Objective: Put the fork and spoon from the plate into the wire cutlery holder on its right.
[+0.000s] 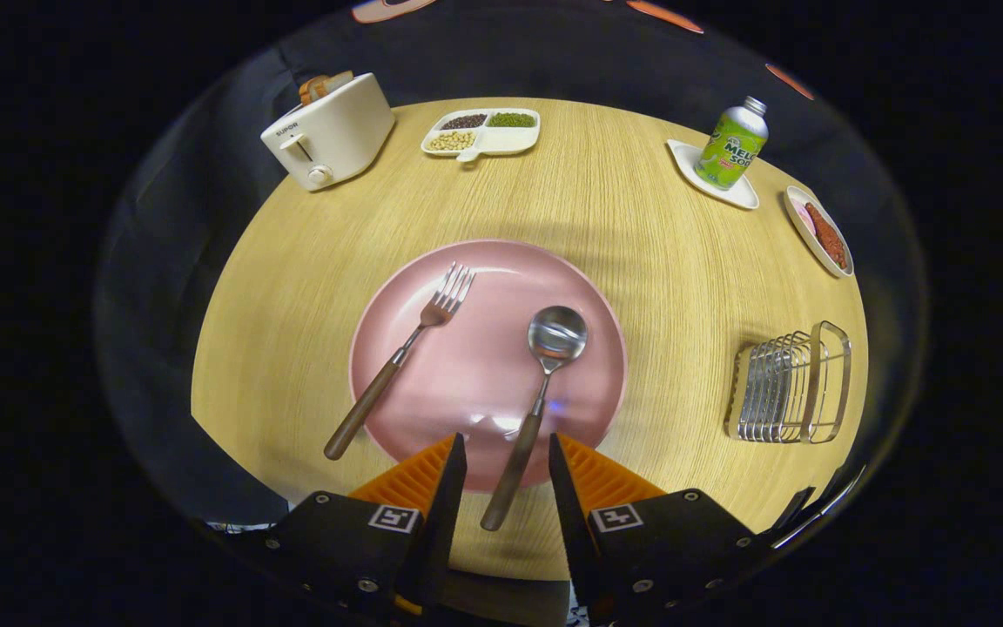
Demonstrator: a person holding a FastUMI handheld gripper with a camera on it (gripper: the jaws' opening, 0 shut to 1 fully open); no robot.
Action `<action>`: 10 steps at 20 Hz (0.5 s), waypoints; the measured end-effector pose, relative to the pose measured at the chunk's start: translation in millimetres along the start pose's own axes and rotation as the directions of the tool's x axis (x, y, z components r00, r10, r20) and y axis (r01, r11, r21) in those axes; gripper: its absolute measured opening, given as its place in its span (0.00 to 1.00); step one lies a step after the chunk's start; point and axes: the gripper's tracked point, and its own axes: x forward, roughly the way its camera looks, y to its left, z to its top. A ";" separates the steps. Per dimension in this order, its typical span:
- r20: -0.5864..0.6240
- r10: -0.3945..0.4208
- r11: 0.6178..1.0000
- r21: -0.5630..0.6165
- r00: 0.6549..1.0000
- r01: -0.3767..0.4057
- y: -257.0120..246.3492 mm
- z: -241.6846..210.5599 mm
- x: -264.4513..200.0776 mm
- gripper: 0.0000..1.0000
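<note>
On the round wooden desk (641,218), your claw (506,453) hovers open astride the spoon (541,392) handle; the fork (410,348) lies ahead-left on the pink plate (484,366), the wire cutlery holder (789,383) off right.

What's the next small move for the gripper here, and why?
Probably lower and close on the spoon's wooden handle. The gripper is open, its fingers either side of that handle with gaps on both sides, so nothing is gripped yet. The fork lies further left on the pink plate, and the wire cutlery holder stands to the right, so the spoon looks the nearer first pick.
</note>
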 end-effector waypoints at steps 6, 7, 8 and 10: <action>-0.076 -0.026 1.000 0.006 0.997 0.027 -6.1 -6.2 16.9 0.40; -0.082 -0.030 0.999 0.010 0.996 0.031 -7.2 -6.0 20.7 0.37; -0.096 -0.032 0.999 0.016 0.995 0.034 -8.4 -8.1 22.8 0.34; -0.122 -0.022 0.999 0.045 0.992 0.028 -7.8 -10.9 27.0 0.24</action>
